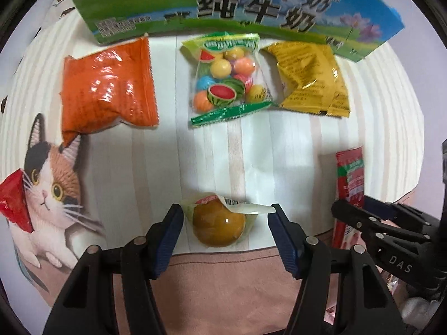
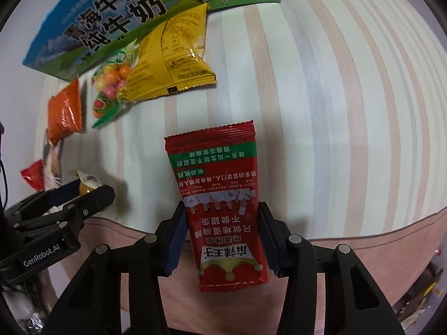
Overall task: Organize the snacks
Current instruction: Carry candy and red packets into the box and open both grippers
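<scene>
My left gripper is open, its fingers on either side of a small jelly cup with amber filling that lies on the striped cloth. My right gripper has its fingers against both edges of a long red spicy-snack packet, which lies flat near the cloth's front edge; the packet also shows in the left wrist view. Further back lie an orange packet, a clear bag of coloured candy balls and a yellow packet, in a row in front of a milk carton box.
A small red wrapper lies at the left on a cat picture printed on the cloth. The pink table border runs along the front. The left gripper shows in the right wrist view beside the jelly cup.
</scene>
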### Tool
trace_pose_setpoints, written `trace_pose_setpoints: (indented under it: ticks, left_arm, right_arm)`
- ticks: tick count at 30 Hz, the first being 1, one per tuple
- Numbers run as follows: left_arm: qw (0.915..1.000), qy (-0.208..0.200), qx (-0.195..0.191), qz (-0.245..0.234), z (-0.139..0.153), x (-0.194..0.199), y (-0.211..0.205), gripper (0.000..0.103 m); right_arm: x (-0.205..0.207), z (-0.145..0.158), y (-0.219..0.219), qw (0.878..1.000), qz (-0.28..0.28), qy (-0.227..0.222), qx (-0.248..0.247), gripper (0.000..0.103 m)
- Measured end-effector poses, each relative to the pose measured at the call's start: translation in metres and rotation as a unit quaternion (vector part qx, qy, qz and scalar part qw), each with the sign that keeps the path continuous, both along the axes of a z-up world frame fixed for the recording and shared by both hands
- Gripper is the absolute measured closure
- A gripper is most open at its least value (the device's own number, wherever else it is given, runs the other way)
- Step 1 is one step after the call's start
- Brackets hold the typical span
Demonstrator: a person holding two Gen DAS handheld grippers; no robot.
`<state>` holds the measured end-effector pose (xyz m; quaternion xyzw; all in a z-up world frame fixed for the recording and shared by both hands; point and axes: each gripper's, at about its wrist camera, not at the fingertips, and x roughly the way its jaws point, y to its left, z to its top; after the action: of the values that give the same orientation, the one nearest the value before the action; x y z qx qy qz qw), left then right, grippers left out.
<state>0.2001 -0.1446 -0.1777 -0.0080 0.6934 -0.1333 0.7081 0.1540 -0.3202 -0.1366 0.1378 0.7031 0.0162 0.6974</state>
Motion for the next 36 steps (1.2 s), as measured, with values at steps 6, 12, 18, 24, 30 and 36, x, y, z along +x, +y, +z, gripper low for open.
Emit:
trace_pose_setpoints:
  ticks: [6, 12, 18, 24, 30, 36]
  left_arm:
    - [0.9996, -0.012, -0.025, 0.005, 0.048, 0.024, 0.021, 0.061]
    - [0.9996, -0.001, -0.029, 0.000, 0.051, 0.048, 0.029, 0.057]
    - [0.9942, 0.071, -0.062, 0.051, 0.012, 0.049, 0.052, 0.054]
    - [0.9925, 0.080, -0.062, 0.068, -0.008, 0.059, 0.052, 0.048]
    - [0.9932, 0.061, -0.060, 0.079, -0.009, 0.076, 0.046, 0.039]
    - [0.9969, 0.047, -0.045, 0.045, 0.000, 0.061, 0.039, 0.063]
  right_arm:
    - [0.002, 0.032, -0.008, 0.999, -0.010, -0.024, 0.034, 0.053]
    - [0.019, 0.050, -0.018, 0.999, 0.001, -0.049, 0.024, 0.053]
    - [0.024, 0.037, -0.030, 0.999, -0.013, -0.040, 0.024, 0.053]
    - [0.023, 0.022, -0.025, 0.999, -0.021, -0.031, 0.027, 0.053]
    - [0.025, 0.010, -0.013, 0.999, -0.024, -0.022, 0.029, 0.053]
    - [0.027, 0.009, -0.006, 0.999, -0.024, -0.025, 0.025, 0.053]
